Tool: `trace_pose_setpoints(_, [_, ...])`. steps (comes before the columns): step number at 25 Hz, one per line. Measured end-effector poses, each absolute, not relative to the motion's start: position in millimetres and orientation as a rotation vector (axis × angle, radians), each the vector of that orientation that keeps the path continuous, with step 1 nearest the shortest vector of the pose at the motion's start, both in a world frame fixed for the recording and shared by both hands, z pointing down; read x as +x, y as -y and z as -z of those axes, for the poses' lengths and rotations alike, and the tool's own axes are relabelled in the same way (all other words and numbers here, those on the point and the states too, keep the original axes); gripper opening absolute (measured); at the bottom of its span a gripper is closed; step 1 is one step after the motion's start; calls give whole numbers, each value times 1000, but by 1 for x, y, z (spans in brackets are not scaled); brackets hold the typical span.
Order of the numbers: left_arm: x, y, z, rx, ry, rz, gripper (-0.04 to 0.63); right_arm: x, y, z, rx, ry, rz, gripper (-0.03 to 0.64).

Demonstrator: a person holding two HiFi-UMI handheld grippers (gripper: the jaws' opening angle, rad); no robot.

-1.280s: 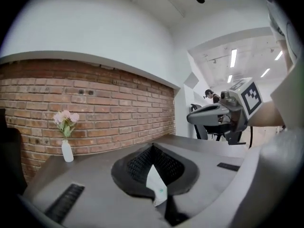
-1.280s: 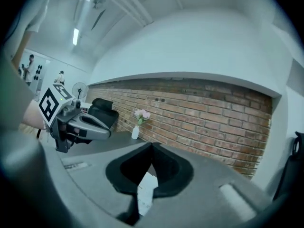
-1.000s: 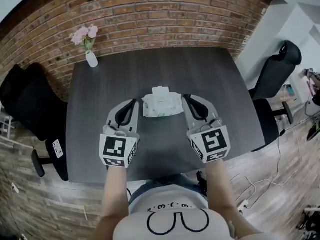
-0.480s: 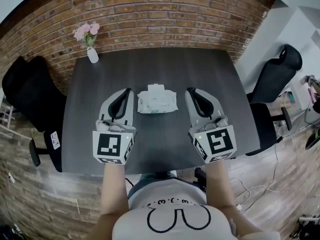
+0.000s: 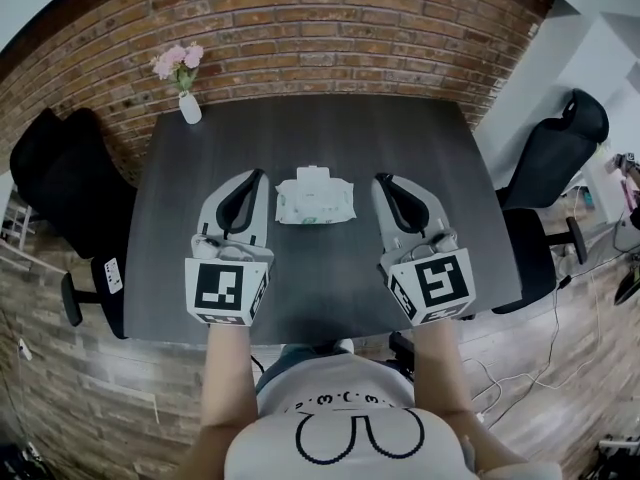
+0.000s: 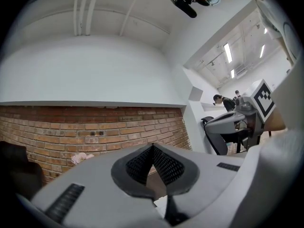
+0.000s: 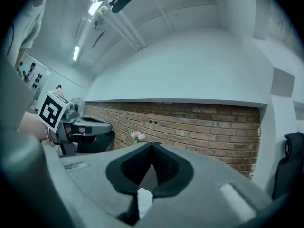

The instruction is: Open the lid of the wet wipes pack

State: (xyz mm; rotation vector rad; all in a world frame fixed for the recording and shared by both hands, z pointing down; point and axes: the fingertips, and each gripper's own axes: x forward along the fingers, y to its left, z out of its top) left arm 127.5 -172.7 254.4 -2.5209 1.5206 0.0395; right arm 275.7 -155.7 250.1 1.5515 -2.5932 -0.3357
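The white wet wipes pack [image 5: 314, 199] lies flat on the dark table [image 5: 330, 128], its lid down and a white flap at its far edge. My left gripper [image 5: 258, 174] hovers just left of the pack, shut and empty. On the pack's other side my right gripper [image 5: 381, 179] is held the same way, shut with nothing in it. Both point away from me toward the brick wall, raised above the tabletop and apart from the pack. In the left gripper view the fingertips [image 6: 152, 147] meet; in the right gripper view the fingertips [image 7: 152, 145] meet too, with a sliver of the pack [image 7: 143, 199] below them.
A small white vase of pink flowers [image 5: 186, 96] stands at the table's far left corner. Black office chairs sit at the left [image 5: 60, 188] and right [image 5: 555, 158] of the table. The brick wall [image 5: 330, 38] runs behind it. People stand far off in the gripper views.
Both grippers have risen and drawn slightly back from the pack, staying shut. The pack lies where it was.
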Motion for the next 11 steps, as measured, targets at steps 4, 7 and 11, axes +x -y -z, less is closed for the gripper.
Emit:
trace_pose_setpoints(4, [132, 174, -256, -2534, -1503, -36, -2, 276, 156, -253, 1555, 2595, 322, 3])
trace_pose_setpoints(7, [135, 175, -259, -2545, -1496, -32, -2, 276, 157, -255, 1552, 2595, 316, 3])
trace_pose_setpoints(11, [139, 176, -261, -2551, -1482, -23, -2, 277, 158, -259, 1552, 2591, 304, 3])
